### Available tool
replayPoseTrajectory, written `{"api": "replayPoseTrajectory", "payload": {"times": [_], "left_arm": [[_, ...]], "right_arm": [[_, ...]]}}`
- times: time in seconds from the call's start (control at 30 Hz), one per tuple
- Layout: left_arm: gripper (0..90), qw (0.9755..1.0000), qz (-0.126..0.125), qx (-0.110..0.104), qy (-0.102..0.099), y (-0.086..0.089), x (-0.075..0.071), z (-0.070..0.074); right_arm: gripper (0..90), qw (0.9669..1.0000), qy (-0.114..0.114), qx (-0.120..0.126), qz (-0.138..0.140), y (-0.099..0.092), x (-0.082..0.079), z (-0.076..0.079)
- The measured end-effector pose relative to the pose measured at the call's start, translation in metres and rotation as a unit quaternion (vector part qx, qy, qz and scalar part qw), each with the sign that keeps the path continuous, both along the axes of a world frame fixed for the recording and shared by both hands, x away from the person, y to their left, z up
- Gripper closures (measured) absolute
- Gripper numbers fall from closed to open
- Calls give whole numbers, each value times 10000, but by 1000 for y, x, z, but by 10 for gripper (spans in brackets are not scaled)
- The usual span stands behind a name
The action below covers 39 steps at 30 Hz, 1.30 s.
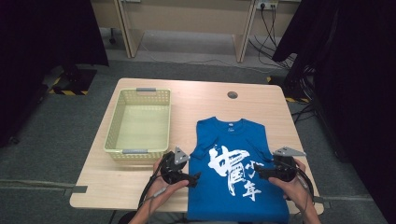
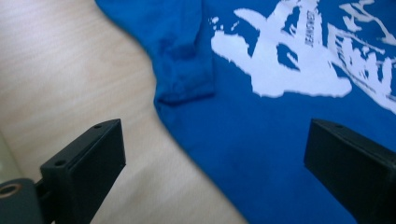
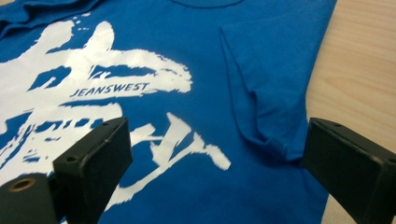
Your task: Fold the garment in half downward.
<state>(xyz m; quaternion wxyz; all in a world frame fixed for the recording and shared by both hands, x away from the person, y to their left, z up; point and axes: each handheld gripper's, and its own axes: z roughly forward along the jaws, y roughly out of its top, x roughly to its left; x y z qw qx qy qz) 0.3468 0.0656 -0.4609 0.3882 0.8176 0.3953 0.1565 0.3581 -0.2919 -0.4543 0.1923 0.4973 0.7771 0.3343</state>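
Nearest the camera: two hands come in from the bottom edge of the high view, each holding a set of tongs at the near end of a blue T-shirt point(image 1: 236, 182).
Left tongs point(image 1: 195, 179): jaws stand wide apart and hold nothing; in the left gripper view they straddle the shirt's left edge, one jaw over bare wood, the other over blue cloth.
Right tongs point(image 1: 258, 173): jaws also wide apart and empty; in the right gripper view they frame the right sleeve point(image 3: 264, 100) and part of the white print point(image 3: 98, 88).
Shirt position: lies flat, front up, on the right half of the worktop point(image 1: 205, 100), collar away from the person, both short sleeves folded inward onto the body.
Basket point(image 1: 122, 105): pale yellow-green, empty, on the worktop well to the left of the shirt.
Progress, as a judgement: the work looks like folding the shirt; sleeves are in, body is not yet folded, nothing is in the basket, so most steps remain.
Hard to make out: the shirt's hem hangs past the worktop's near edge and is cut off; whether either tongs touch the cloth cannot be told.
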Motion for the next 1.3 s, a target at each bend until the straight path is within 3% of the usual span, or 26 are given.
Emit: {"api": "replayPoseTrajectory", "payload": {"times": [0.17,0.43,0.63,0.83,0.97,1.03,1.17,1.3], "left_arm": [[58,9999,-20,141,-86,-18,15,7],[104,9996,207,155,130,-33,45,4],[111,9989,386,218,143,-37,60,1],[106,9981,433,405,184,-43,64,-6],[122,9967,448,661,119,-46,66,-13],[113,9969,469,619,119,-44,66,-14],[118,9953,485,834,-24,-42,68,-12],[119,9957,484,787,-28,-39,66,-12]], "right_arm": [[91,9999,-8,21,-105,-3,13,4],[101,9998,59,73,-180,-4,30,3],[107,9996,132,60,-249,-5,42,-2],[112,9994,196,-120,-275,-1,48,-8],[112,9993,211,-188,-265,1,47,-11],[112,9991,245,-207,-266,1,47,-13],[107,9991,260,-274,-200,4,44,-18],[111,9991,258,-284,-164,6,39,-18]]}}
